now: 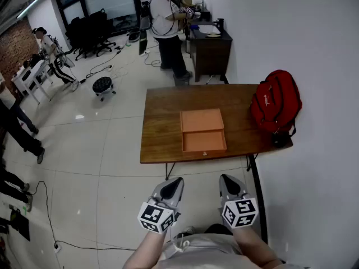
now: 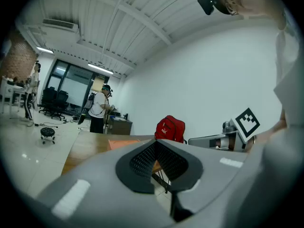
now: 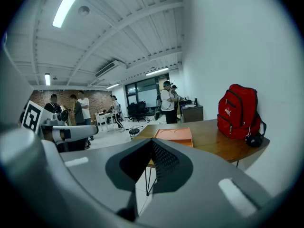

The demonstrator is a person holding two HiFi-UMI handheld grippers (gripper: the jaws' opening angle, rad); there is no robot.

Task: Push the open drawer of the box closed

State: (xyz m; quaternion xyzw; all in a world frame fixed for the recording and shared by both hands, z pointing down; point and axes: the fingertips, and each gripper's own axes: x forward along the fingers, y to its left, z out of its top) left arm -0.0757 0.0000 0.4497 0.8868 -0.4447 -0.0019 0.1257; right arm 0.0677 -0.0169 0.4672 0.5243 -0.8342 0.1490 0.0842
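An orange box (image 1: 202, 120) lies on the brown wooden table (image 1: 162, 122), and its drawer (image 1: 203, 142) is pulled out toward the table's near edge. Both grippers hang in the air short of the table, well apart from the box. My left gripper (image 1: 174, 181) is shut with nothing in it, its jaws meeting at the tip (image 2: 155, 143). My right gripper (image 1: 226, 179) is likewise shut and empty (image 3: 152, 141). The box shows beyond the jaws in the left gripper view (image 2: 122, 143) and in the right gripper view (image 3: 174, 134).
A red backpack (image 1: 275, 102) sits on the table's right end against the white wall. A dark cabinet (image 1: 210, 48) stands behind the table with a person (image 1: 168, 27) beside it. A wheeled stool (image 1: 102, 86), floor cables and other people are at the left.
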